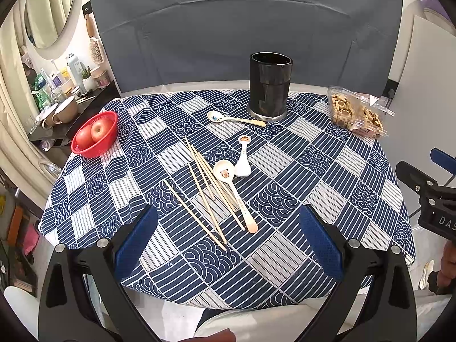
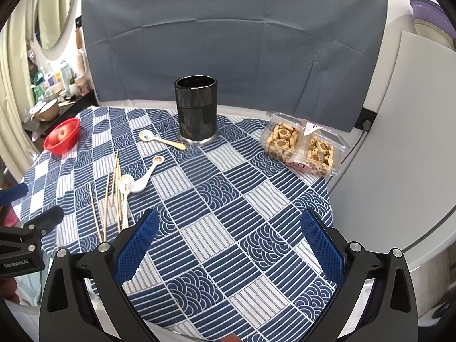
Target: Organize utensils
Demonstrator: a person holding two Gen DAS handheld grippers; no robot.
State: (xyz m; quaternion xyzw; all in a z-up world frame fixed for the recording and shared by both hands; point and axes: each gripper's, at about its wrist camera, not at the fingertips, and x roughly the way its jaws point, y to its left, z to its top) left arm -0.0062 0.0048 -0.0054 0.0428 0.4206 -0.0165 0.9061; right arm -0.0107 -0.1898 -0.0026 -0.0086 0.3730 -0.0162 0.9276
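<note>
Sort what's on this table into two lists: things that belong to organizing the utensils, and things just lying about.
Belongs to the job:
- black holder, upright
- chopsticks, loose
- spoon by the holder
- two spoons beside the chopsticks
- left tool and right tool, both open and empty

Just lying about:
- red basket of apples
- cookie box

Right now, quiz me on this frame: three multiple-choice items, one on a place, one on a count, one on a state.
1. Where is the red basket?
A. left edge of the table
B. beside the cookies
C. inside the holder

2. How many spoons lie on the cloth?
A. one
B. three
C. five

3. The black holder is:
A. tipped over
B. full of chopsticks
C. upright, nothing sticking out

Key: 1 A, it sits at the cloth's left edge. 2 B, three white spoons show. 3 C, it stands upright while the chopsticks lie on the cloth.
</note>
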